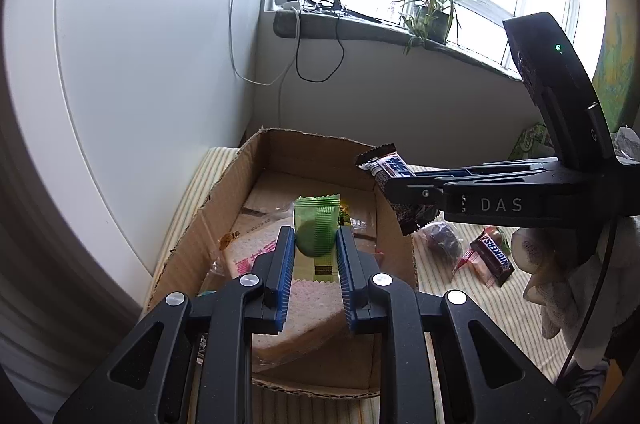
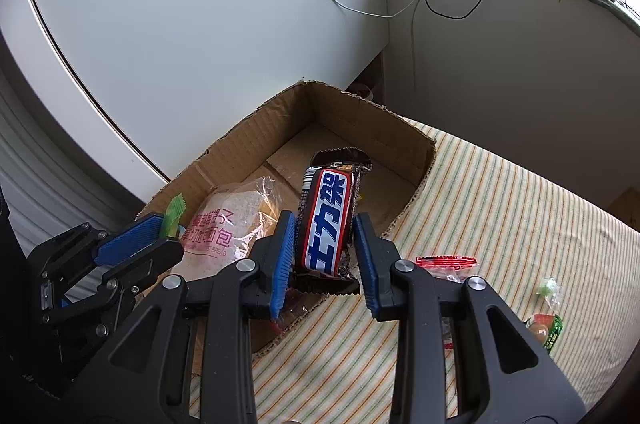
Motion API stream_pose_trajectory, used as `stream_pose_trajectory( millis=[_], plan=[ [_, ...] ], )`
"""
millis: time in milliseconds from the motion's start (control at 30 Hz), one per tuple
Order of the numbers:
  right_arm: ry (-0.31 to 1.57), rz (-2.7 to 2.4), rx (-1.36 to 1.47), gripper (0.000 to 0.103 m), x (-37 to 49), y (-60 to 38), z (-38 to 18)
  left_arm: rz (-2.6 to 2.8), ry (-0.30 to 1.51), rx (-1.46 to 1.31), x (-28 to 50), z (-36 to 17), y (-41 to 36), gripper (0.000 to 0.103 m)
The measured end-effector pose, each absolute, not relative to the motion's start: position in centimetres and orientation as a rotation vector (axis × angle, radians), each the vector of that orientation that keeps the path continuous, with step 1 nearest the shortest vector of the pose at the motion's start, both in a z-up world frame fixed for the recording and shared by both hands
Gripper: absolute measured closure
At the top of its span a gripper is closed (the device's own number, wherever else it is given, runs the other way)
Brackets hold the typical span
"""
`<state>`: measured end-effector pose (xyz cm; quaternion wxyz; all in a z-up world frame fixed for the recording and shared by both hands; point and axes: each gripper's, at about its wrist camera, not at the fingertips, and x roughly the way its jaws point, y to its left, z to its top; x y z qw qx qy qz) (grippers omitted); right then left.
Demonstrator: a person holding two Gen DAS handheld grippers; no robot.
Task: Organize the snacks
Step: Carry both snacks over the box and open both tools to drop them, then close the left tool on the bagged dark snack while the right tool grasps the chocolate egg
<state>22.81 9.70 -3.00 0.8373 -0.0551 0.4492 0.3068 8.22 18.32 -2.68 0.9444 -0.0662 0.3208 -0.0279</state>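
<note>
Currently my left gripper [image 1: 316, 244] pinching green packet [image 1: 316, 230], right gripper [image 2: 325, 242] pinching Snickers bar [image 2: 328, 220] midbody; wrappers light, slippery, crushable, over box [image 2: 256, 127].

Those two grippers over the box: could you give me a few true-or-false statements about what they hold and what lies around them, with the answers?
1. The left gripper holds a green packet. True.
2. The right gripper is empty. False: it grips a Snickers bar between its fingers.
3. A bag of bread lies in the cardboard box. True.
4. Every snack is already in the box. False: another Snickers and other wrapped sweets lie on the striped cloth outside it.
5. The box has a closed lid. False: its top is open.
</note>
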Motion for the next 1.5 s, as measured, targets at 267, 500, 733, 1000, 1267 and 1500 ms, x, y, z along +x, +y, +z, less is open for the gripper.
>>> stream_pose_trajectory(
  millis=[267,500,733,1000,1267,1500],
  plan=[
    [0.941,0.662,-0.123,0.072,22.7,10.3,-3.1,-0.052,0.656,-0.146,8.4,-2.9,18.8,0.083],
    [0.917,0.651,-0.132,0.048,22.2,9.9,-2.4,-0.044,0.654,-0.139,8.1,-2.8,18.5,0.062],
    [0.879,0.621,-0.115,0.031,21.7,8.4,-1.4,-0.038,0.646,-0.141,7.6,-2.3,18.3,0.062],
    [0.847,0.591,-0.095,0.024,21.1,5.0,-0.2,-0.049,0.639,-0.14,7.1,-1.7,17.1,0.062],
    [0.834,0.522,-0.062,0.024,20.9,-0.9,0.4,-0.089,0.634,-0.14,6.8,-1.1,14.5,0.062],
    [0.853,0.454,-0.038,0.024,21.4,-6.2,-0.6,-0.145,0.646,-0.131,7.0,-1.1,11.4,0.062]
  ],
)
